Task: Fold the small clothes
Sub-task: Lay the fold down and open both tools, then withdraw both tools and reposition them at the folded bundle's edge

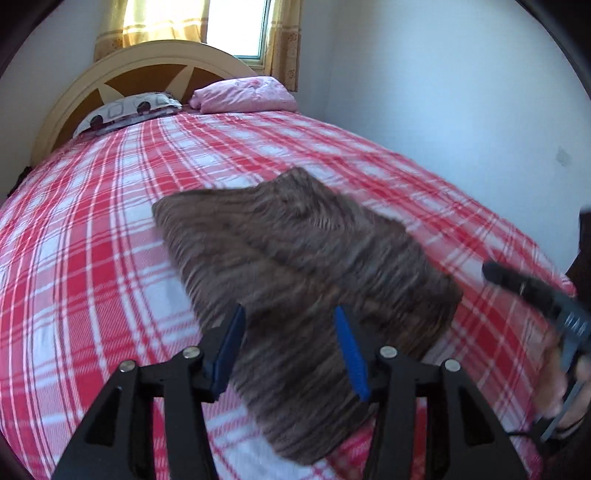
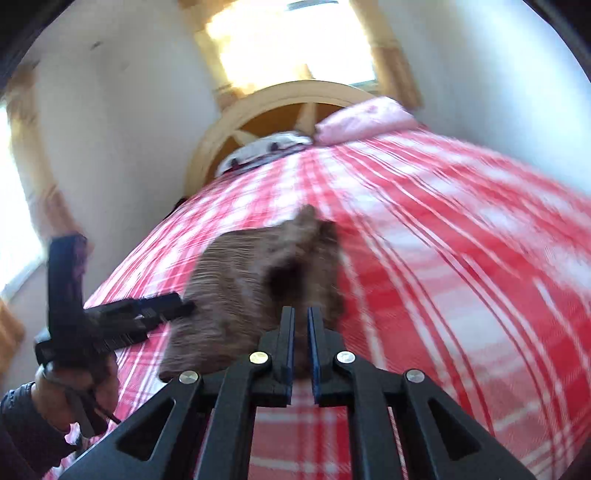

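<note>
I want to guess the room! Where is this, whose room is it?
It looks like a bedroom in a home. There is a big bed with a red checked cover, pillows against a curved headboard, and a curtained window. Whose room it is, nothing shows.

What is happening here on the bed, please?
A person with a gripper in each hand is folding a small brown striped garment on a bed with a red plaid sheet. The left gripper is open, its fingers over the cloth's near part. The right gripper is nearly shut; whether it pinches the cloth is unclear. The garment lies folded, fairly flat.
</note>
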`<state>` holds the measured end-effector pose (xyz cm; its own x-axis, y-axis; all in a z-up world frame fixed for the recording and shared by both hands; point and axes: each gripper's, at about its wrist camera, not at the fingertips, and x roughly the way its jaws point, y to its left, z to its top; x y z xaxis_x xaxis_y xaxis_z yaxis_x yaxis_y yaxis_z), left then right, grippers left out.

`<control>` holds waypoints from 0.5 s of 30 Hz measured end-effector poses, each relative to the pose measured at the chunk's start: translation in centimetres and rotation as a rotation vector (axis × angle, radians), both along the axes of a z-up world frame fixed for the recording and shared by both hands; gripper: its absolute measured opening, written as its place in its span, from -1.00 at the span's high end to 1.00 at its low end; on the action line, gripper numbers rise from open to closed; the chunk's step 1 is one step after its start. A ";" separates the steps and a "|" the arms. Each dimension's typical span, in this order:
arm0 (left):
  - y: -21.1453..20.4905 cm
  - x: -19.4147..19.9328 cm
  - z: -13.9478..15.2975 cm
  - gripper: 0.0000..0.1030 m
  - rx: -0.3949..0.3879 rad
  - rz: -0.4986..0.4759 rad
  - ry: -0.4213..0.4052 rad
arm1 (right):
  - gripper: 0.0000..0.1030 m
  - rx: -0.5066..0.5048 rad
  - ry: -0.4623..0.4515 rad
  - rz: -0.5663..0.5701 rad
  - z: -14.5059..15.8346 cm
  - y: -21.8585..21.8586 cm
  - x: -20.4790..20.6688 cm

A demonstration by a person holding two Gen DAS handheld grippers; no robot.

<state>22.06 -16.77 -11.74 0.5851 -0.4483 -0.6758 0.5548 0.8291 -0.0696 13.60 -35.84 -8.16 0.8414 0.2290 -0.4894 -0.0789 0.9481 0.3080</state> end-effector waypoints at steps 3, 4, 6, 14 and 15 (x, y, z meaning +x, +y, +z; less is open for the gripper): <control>0.2 -0.2 -1.3 -0.08 -0.003 0.012 0.033 | -0.42 -0.004 0.033 0.090 0.3 2.0 2.4; 0.3 -0.1 -1.5 -0.09 -0.012 0.017 0.042 | -0.50 0.013 0.057 0.110 0.0 2.2 3.1; 0.5 -0.2 -1.9 -0.19 -0.017 0.019 0.037 | -0.06 0.004 0.132 0.080 -1.0 2.3 4.5; 1.1 -0.1 -3.6 -0.50 -0.002 0.003 0.130 | 0.95 -0.013 0.257 0.010 -4.2 -0.9 3.2; 1.3 0.0 -3.7 -0.51 -0.015 0.007 0.141 | 0.94 -0.017 0.261 0.015 -4.3 -1.1 3.1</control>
<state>22.07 -15.46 -15.41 0.4883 -0.4553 -0.7445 0.5327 0.8312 -0.1589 16.74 -36.90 -12.49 0.6824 0.2301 -0.6938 -0.0128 0.9528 0.3034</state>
